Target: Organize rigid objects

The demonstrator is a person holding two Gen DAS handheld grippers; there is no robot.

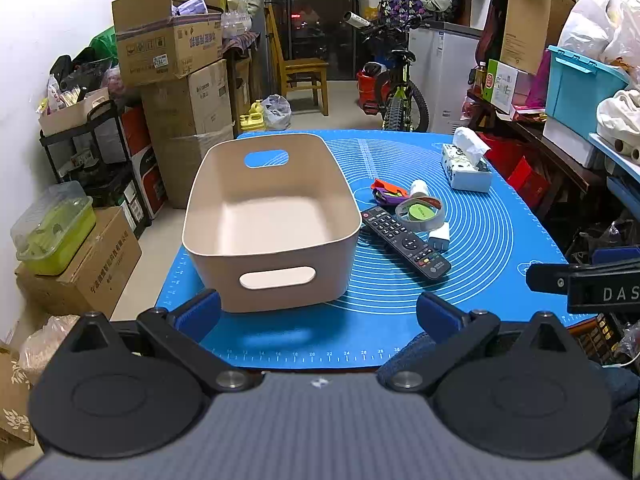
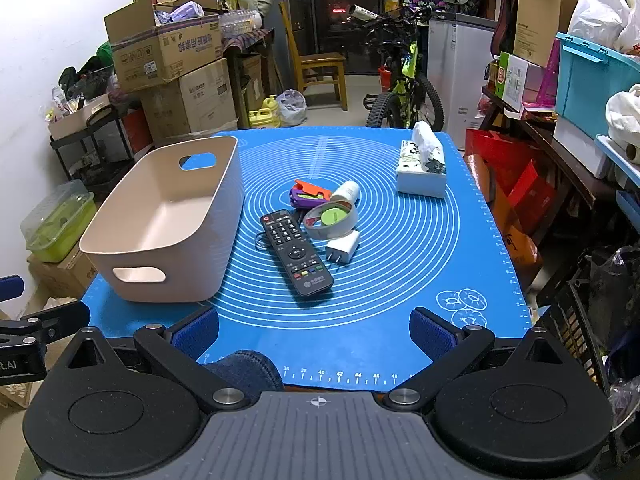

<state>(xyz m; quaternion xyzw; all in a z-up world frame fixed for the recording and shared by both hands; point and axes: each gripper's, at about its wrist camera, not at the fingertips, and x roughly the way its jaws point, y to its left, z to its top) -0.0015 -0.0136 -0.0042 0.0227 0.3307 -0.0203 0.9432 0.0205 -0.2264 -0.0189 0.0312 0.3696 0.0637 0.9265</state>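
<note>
While the beige bin is sitting empty beside the remote, we are holding our 2 grippers, left gripper and right gripper, spread wide, gripping nothing.

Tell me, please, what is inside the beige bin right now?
Nothing shows inside the bin: its floor is bare in both views. Only the strip just behind the near wall is hidden. The remote and other items lie on the mat.
</note>
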